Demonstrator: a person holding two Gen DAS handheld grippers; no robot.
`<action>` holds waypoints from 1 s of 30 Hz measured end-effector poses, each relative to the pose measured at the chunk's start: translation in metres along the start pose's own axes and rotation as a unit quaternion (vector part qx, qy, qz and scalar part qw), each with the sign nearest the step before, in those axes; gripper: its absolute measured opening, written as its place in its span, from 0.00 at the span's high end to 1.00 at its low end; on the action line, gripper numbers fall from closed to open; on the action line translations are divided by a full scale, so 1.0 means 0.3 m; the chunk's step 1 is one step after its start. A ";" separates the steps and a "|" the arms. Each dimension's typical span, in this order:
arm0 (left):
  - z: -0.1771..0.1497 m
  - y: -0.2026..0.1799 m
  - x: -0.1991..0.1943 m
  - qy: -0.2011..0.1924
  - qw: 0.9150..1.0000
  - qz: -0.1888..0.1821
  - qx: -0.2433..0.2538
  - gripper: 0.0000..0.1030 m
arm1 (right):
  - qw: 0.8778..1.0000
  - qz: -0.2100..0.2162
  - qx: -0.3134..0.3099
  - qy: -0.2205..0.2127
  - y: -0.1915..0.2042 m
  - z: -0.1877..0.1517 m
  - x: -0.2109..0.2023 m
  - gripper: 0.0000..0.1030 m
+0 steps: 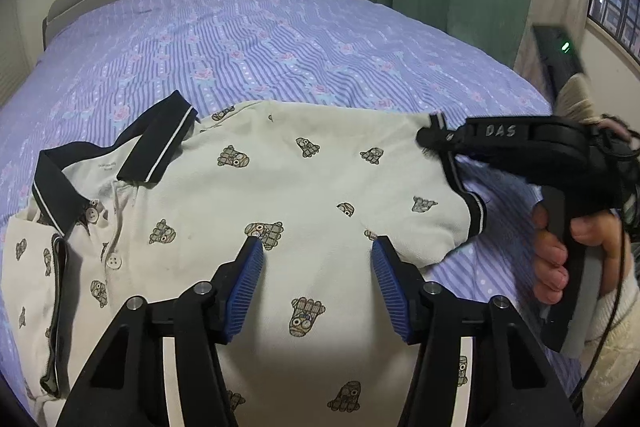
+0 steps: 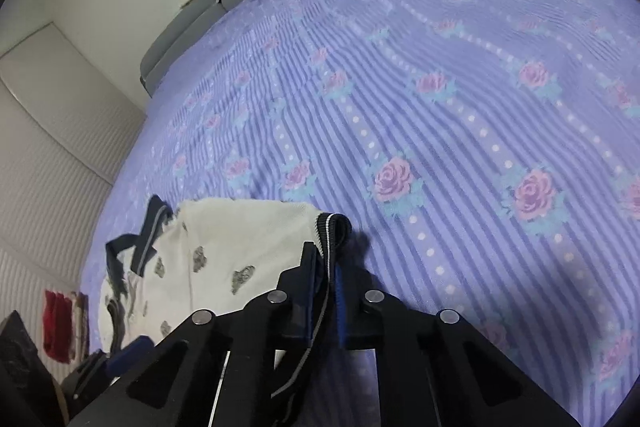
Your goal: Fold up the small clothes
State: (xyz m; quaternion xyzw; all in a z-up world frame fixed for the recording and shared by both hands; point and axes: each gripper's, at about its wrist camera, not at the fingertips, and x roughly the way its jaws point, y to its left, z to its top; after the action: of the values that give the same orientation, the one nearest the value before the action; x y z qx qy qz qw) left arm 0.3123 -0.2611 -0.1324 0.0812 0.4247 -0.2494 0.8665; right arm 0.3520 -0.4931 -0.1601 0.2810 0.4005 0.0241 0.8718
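I have the small cream polo shirt with the dark collar and little printed figures (image 1: 280, 195) lying front-up across the bed with the lilac striped rose-print cover (image 1: 280, 39), collar (image 1: 60, 183) to my left, hem somewhere below my left camera. At far left one sleeve already looks folded in over the body, its dark-trimmed cuff (image 1: 60, 307) lying along the placket side.

My left gripper (image 1: 317, 259) hovers over the middle of the shirt body, its blue ribbed pads (image 1: 246, 283) roughly half apart and pressing on nothing that I can see; only flat cloth shows between them.

Further right, my right gripper (image 2: 326, 259) is closed tight on the dark, white-striped cuff (image 2: 334, 227) of the other sleeve. In the left wrist view it sits at the sleeve's far corner (image 1: 438, 125), with my hand (image 1: 560, 251) on the handle.

The step in hand, as I judge it, is folding this right sleeve in across the chest. To do it well I would lift the cuff just enough to clear the cloth, carry it leftward in a low arc, and lay it square so its edge lines up with the side seam. The left gripper would serve best pinning the body at the fold line, so the shirt does not drag across the cover. I would release only once the sleeve lies flat.
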 end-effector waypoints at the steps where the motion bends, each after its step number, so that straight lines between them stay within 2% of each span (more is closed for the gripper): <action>1: 0.001 -0.003 0.006 0.001 1.000 -0.001 0.002 0.46 | 1.000 -0.010 -0.009 -0.010 0.014 0.001 -0.018 0.93; 5: -0.007 -0.012 0.052 0.016 1.000 0.003 0.004 0.46 | 0.998 -0.032 -0.033 -0.036 0.066 0.027 -0.068 0.93; 12: 0.000 -0.019 0.077 0.026 1.000 0.009 0.002 0.45 | 0.995 -0.045 -0.078 -0.036 0.160 0.073 -0.092 0.93; 15: 0.013 0.031 -0.006 0.004 1.000 0.010 -0.018 0.45 | 0.993 -0.056 -0.099 -0.038 0.213 0.077 -0.110 0.93; 18: 0.028 0.106 -0.109 -0.022 0.998 0.052 -0.030 0.44 | 0.989 -0.069 -0.126 -0.034 0.289 0.076 -0.122 0.93; 21: 0.033 0.192 -0.179 -0.032 0.996 0.065 -0.048 0.44 | 0.987 -0.061 -0.147 -0.020 0.383 0.058 -0.115 0.93; 25: 0.016 0.297 -0.254 -0.042 0.994 0.075 -0.072 0.44 | 0.981 -0.065 -0.183 0.003 0.533 -0.001 -0.042 0.93; 30: -0.031 0.387 -0.288 -0.045 0.991 0.091 -0.083 0.44 | 0.975 -0.069 -0.205 0.044 0.666 -0.107 0.079 0.93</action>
State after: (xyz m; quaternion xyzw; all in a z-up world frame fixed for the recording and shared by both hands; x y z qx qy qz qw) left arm 0.3195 -0.1265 -0.0794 0.0360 0.3952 -0.1372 0.9076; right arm 0.3818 -0.3036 -0.0911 0.0669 0.4436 0.0583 0.8918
